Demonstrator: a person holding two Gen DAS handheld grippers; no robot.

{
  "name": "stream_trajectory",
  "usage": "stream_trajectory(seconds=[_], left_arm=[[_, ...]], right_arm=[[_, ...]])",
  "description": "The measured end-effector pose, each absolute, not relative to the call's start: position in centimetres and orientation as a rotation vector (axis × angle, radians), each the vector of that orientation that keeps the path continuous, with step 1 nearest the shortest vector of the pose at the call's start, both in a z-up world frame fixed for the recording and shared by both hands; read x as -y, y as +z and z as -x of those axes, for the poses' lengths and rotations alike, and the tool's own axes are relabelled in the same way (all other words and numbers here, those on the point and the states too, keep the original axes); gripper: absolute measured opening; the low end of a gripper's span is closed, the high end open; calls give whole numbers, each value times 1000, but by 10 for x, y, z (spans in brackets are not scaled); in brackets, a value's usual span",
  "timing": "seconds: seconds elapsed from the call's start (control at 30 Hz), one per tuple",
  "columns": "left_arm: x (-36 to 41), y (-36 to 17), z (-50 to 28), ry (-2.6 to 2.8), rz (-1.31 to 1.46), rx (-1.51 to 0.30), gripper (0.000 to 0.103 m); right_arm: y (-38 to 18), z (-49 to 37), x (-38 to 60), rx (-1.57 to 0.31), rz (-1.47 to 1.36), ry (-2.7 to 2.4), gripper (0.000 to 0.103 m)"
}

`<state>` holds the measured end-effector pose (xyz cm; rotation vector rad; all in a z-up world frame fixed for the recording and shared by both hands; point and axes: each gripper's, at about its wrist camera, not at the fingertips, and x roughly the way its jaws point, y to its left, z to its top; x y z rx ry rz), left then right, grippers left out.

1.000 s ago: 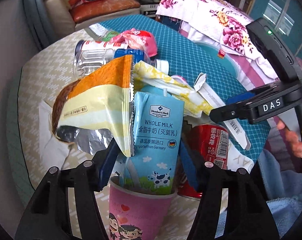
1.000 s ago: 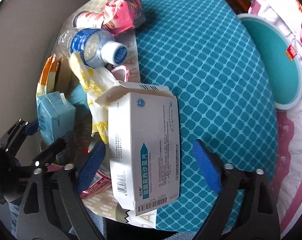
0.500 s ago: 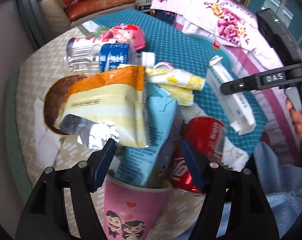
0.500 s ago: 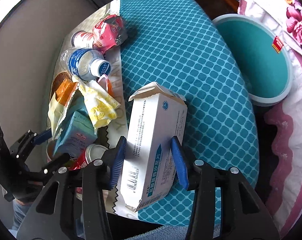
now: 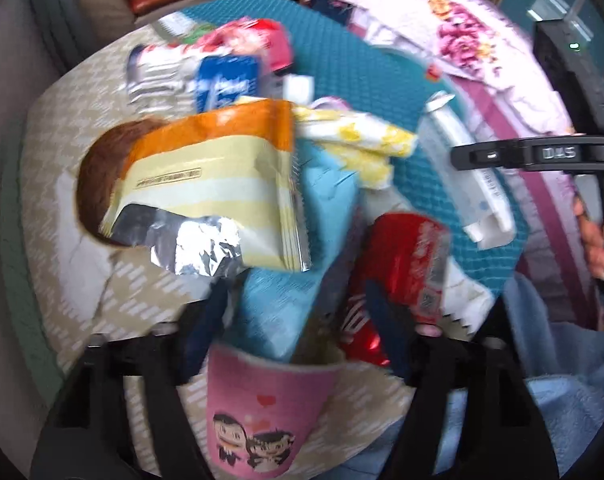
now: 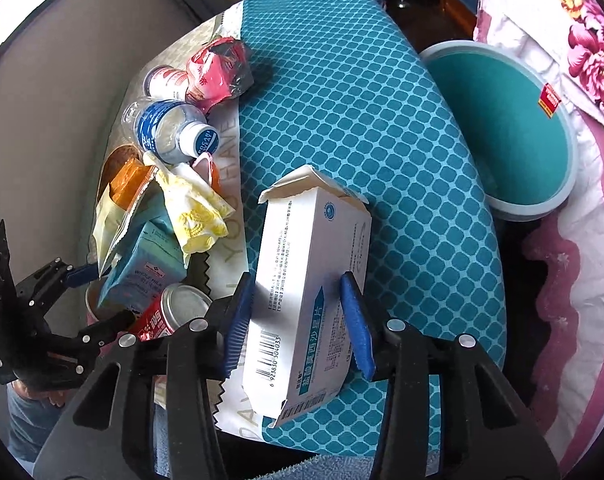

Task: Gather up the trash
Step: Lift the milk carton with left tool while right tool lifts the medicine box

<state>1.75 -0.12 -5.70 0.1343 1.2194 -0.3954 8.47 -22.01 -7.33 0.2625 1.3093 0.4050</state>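
Note:
My right gripper (image 6: 298, 320) is shut on a white medicine box (image 6: 305, 280) and holds it lifted over the teal table (image 6: 341, 92). The box also shows in the left wrist view (image 5: 465, 176). My left gripper (image 5: 298, 328) stands open around a pink paper cup (image 5: 266, 408) that holds a tilted blue milk carton (image 5: 286, 304); the view is blurred. The carton (image 6: 142, 276) and the left gripper (image 6: 82, 304) show in the right wrist view. A red can (image 5: 397, 264) lies beside the cup. An orange and yellow snack bag (image 5: 206, 184) leans on the carton.
A plastic water bottle (image 6: 170, 128), a pink wrapper (image 6: 218, 68) and a yellow wrapper (image 6: 194, 208) lie on the table's left side. A round teal bin (image 6: 505, 128) stands on the floor right of the table. A floral bedspread (image 5: 441, 36) lies beyond.
My right gripper has closed on the medicine box and lifted it off the table. The milk carton has tipped sideways in the cup, and the left gripper has shifted with it.

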Motion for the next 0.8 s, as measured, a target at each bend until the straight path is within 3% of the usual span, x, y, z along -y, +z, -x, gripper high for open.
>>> stream_trajectory(seconds=[0.03, 0.1, 0.2, 0.27, 0.43, 0.53, 0.63, 0.8], left_arm=[[6, -56, -17, -414, -142, -1218, 44], [14, -55, -17, -444, -154, -1220, 42], [20, -61, -21, -433, -192, -1235, 43], [19, -69, -27, -421, -177, -1265, 51], [27, -83, -36, -409, -153, -1309, 51], [37, -78, -35, -407, -150, -1295, 41], [46, -60, -29, -420, -149, -1253, 40], [46, -25, -22, -430, -91, -1183, 40]], right_arm=[[-73, -86, 222, -1312, -274, 404, 42], [-73, -86, 225, -1314, -289, 402, 42], [-72, -87, 226, -1316, -304, 406, 43], [-72, -87, 225, -1318, -304, 408, 44], [-76, -88, 227, -1325, -319, 415, 47], [-69, -87, 227, -1283, -294, 416, 37], [-62, -86, 230, -1256, -298, 431, 29], [-56, -90, 242, -1230, -341, 420, 28]])
